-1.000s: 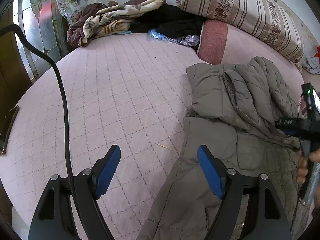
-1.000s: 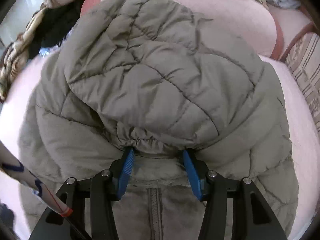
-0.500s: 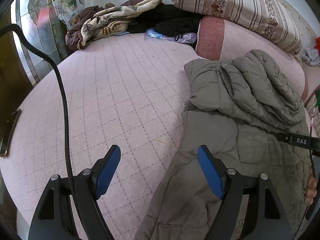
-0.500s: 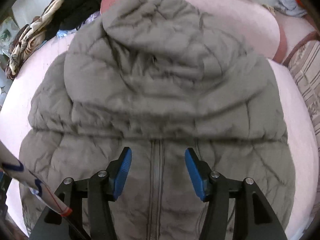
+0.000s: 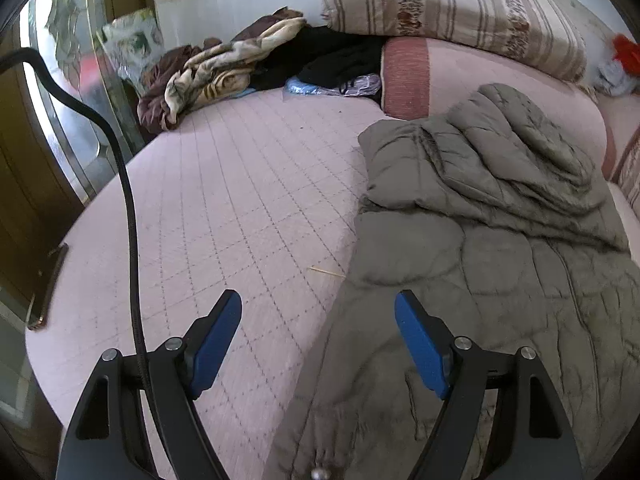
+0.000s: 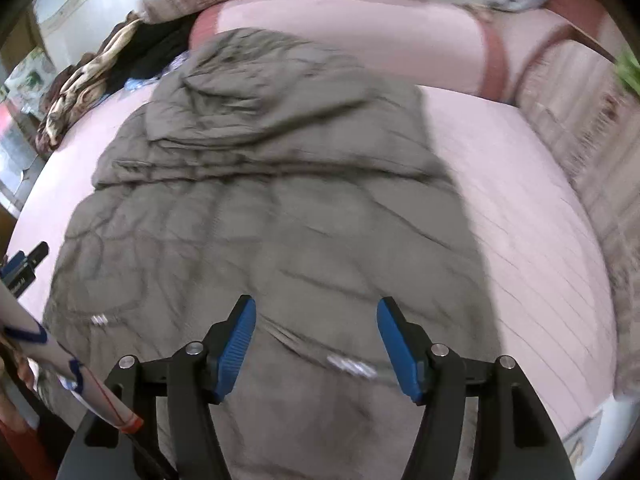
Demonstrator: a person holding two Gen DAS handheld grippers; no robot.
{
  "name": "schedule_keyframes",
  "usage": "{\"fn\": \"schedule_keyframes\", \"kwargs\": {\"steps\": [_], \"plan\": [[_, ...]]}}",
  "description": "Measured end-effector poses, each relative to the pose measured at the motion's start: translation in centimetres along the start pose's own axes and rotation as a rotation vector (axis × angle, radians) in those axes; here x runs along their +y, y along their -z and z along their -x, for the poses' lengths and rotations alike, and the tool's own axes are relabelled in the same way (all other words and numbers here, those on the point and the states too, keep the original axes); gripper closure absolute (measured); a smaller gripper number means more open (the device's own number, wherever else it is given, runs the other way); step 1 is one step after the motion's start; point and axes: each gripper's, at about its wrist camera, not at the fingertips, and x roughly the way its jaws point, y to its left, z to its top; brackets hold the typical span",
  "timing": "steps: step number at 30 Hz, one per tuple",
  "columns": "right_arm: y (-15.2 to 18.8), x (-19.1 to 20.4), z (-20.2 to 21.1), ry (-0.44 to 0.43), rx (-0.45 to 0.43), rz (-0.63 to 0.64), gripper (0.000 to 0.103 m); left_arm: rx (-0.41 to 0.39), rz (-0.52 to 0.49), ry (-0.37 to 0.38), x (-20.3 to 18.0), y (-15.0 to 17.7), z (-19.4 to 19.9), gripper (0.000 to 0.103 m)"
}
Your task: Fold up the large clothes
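Note:
A grey-green quilted hooded jacket (image 5: 492, 240) lies spread on the pink quilted bed (image 5: 224, 200), its hood (image 6: 264, 80) laid down over the upper body. My left gripper (image 5: 318, 320) stands open over the jacket's left edge, half above bare bed, with nothing between its blue pads. Above the jacket's lower front, my right gripper (image 6: 316, 330) hovers with its jaws opening and nothing between them. The jacket (image 6: 256, 232) looks blurred from motion in the right wrist view.
A striped bolster (image 5: 452, 4) and a pink cushion (image 5: 404, 76) line the head of the bed. Crumpled blankets and dark clothes (image 5: 224, 72) pile at the back left. A black cable (image 5: 128, 208) hangs at left, beside a glass door (image 5: 60, 80).
My right gripper let go of the hood's drawstring edge and drew back down the jacket toward its hem, jaws widening. The hood now lies flat. My left gripper shifted slightly, still open.

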Motion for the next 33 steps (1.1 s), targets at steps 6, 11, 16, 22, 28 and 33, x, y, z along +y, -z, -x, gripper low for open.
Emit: {"fn": "schedule_keyframes", "kwargs": {"steps": [6, 11, 16, 22, 28, 33], "plan": [[3.5, -4.5, 2.0, 0.061, -0.026, -0.08, 0.032, -0.002, -0.028, -0.001, -0.9, 1.4, 2.1, 0.025], [5.5, -6.8, 2.1, 0.068, -0.034, -0.127, 0.032, -0.002, -0.043, 0.0, -1.0, 2.5, 4.4, 0.025], [6.4, -9.0, 1.3, 0.035, -0.029, -0.198, 0.032, 0.042, -0.021, 0.015, 0.1, 3.2, 5.1, 0.025], [7.7, -12.4, 1.1, 0.027, -0.028, -0.275, 0.03, 0.142, 0.083, 0.071, 3.7, 4.5, 3.8, 0.025], [9.3, -15.0, -0.3, 0.009, 0.01, -0.347, 0.029, 0.192, 0.114, 0.056, 5.5, 5.8, 2.7, 0.025], [10.2, -15.9, -1.0, -0.006, 0.022, -0.401, 0.029, 0.226, 0.108, 0.055, 5.2, 6.9, 1.9, 0.025]]}}
